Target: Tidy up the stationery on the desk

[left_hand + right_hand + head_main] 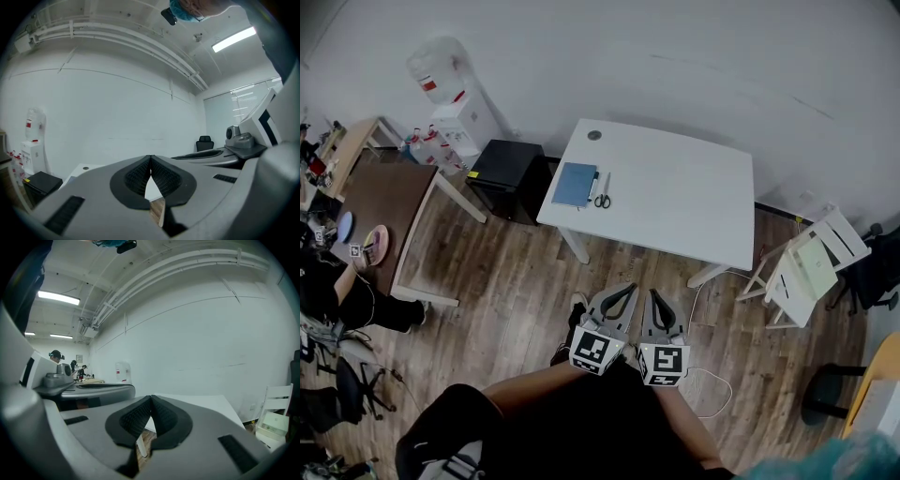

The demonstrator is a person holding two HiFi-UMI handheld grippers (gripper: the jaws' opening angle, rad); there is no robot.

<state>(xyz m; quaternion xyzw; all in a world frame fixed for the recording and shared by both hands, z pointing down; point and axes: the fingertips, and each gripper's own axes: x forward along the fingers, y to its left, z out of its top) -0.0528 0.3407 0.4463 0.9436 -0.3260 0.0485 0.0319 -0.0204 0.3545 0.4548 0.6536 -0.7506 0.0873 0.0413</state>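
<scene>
Pointing fwd and close to level w/ a slight dip, the left gripper [150, 157] has its jaws clenched tip to tip, nothing btwn them. Only a sliver of desk edge and floor shows thru the gap behind the pads. Same for the right gripper [151, 397]: jaws pressed together at the tips, empty.

In head view the two sit side by side, nearly touching, both aimed toward the far side of the room. Their marker cubes [593, 351] are at the near ends, next to each other. Behind the cubes, bare forearms [534, 380] run back to the person's body in a dark top at the near edge. Elbows are out to either side, so the arms converge at the grippers.

Ahead across the wood floor [516, 291] stands the white desk [675, 202], well apart from both grippers. The stationery lies on its left end. There's a blue notebook [575, 184] w/ scissors [603, 193] just to its right, and a thin dark item btwn them, too small to tell what. A small round cap [594, 135] sits near the desk's far-left corner.

A black cabinet [504, 171] stands just left of the desk, w/ a water dispenser [450, 112] further left by the wall. A brown table [389, 202] is at far left, and a white folding chair [811, 267] is right of the desk
</scene>
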